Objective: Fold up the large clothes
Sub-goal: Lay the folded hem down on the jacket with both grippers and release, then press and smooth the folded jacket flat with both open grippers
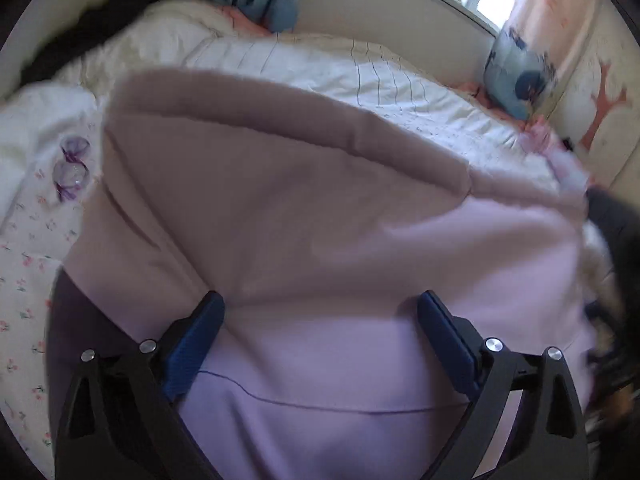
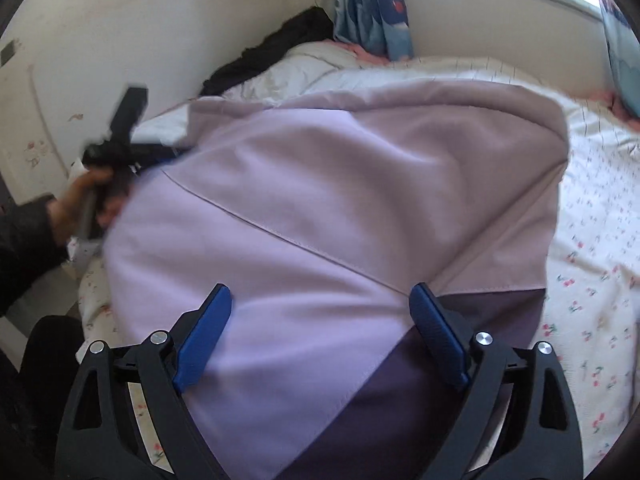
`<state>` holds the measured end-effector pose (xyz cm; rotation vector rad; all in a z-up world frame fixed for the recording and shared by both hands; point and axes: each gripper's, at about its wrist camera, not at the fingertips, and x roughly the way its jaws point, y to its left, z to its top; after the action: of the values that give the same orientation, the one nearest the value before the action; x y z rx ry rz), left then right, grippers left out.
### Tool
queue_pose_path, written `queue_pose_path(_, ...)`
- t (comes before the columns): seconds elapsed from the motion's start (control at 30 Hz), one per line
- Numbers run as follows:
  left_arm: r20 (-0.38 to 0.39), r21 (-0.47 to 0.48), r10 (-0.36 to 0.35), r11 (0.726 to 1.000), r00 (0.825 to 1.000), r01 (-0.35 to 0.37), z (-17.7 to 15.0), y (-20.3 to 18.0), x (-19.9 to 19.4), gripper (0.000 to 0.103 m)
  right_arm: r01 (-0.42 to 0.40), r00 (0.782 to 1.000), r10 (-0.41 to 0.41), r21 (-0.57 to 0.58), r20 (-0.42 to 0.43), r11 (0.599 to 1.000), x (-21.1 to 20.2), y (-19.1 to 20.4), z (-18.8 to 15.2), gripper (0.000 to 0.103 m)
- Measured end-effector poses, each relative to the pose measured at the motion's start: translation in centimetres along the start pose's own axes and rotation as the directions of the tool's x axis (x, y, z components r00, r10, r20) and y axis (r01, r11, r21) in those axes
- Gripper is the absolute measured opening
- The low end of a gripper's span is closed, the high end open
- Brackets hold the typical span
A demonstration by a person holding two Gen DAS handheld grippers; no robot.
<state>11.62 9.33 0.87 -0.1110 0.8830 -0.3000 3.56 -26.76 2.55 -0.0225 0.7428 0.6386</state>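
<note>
A: Where's the cloth?
B: Lilac cloth [image 2: 320, 208] lies spread on the bed [image 2: 592, 248], darker purple panel [image 2: 460, 344] at its near edge.
A: Left gripper [image 1: 320, 312]?
B: Fingers spread wide over the cloth, pinching nothing.
A: Right gripper [image 2: 322, 304]?
B: Same, spread wide, nothing between them. Curtain [image 2: 372, 12] hangs behind the bed.

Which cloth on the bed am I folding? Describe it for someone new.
Start at the bed with the white flower-print sheet under the window. The lilac garment lies across its middle, below both grippers' open jaws. It is the only plain, unprinted cloth, with a straight stitched seam and a darker purple layer showing underneath.
</note>
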Motion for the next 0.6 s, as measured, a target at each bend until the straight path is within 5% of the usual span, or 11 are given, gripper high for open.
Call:
queue_pose_path(0.1,0.111,-0.004,-0.054,0.999,0.992,0.054,0.9,-1.3,-3.6,0.093,0.023,0.999,-0.019,-0.078,0.048,0.997,-1.8,1.3,2.2,0.087)
queue_pose_path(0.23,0.256,0.078,-0.024,0.997,0.966,0.004,4.1,-3.6,-6.1,0.095,0.078,0.989,-0.062,-0.121,0.133,0.99,-1.8,1.3,6.6,0.094)
queue_pose_path(0.33,0.226,0.015,-0.002,1.0,0.974,-0.001,5.9,-2.0,-3.3,0.096,0.121,0.989,-0.109,-0.127,0.098,0.985,1.4,-0.4,8.0,0.094)
queue_pose_path(0.43,0.046,-0.069,-0.018,0.997,0.999,0.021,3.9,1.1,3.1,0.096,0.058,0.997,-0.062,-0.087,-0.055,0.995,6.7,-2.6,5.8,0.094)
queue_pose_path(0.6,0.159,0.03,0.045,0.998,0.986,-0.051,3.2,-1.2,0.0,0.096,0.08,0.995,-0.088,-0.148,-0.051,0.986,5.5,-1.4,6.2,0.094)
